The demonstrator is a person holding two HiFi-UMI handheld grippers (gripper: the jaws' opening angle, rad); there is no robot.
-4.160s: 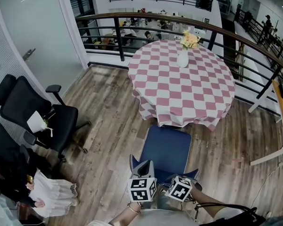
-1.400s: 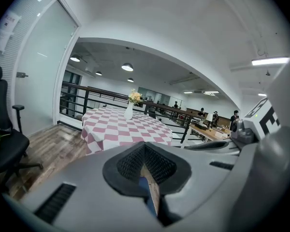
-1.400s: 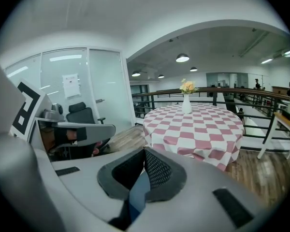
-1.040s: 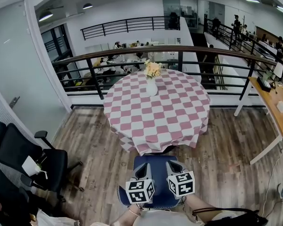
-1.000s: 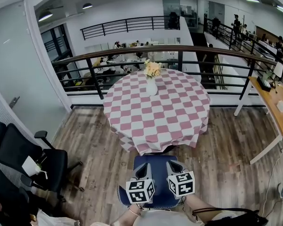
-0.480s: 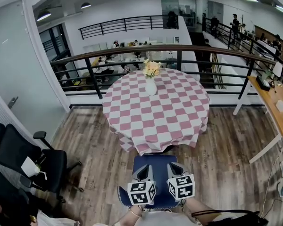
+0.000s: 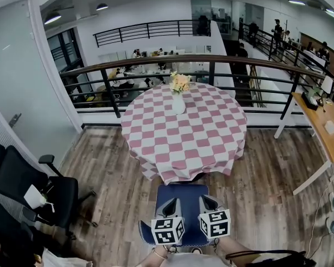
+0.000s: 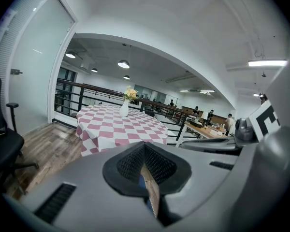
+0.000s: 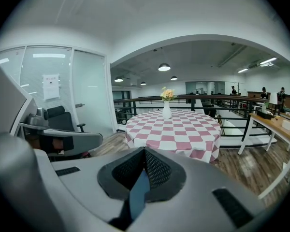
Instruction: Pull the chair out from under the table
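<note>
Grip is looking sound: the left gripper (image 7: 170, 207) and the right gripper (image 7: 209, 204) are each pinching their jaws shut on the near top edge of the blue chair (image 7: 186, 196), side by side. The chair is standing on the near side of the table (image 7: 196, 139), its far edge just by the hanging checked cloth. Doing this well is likely meaning drawing both hands straight away from the table together, level and even, so the chair is not twisting or tipping. The cloth's hem is worth watching, since a vase of flowers (image 7: 178, 100) is standing on the table's far part.
</note>
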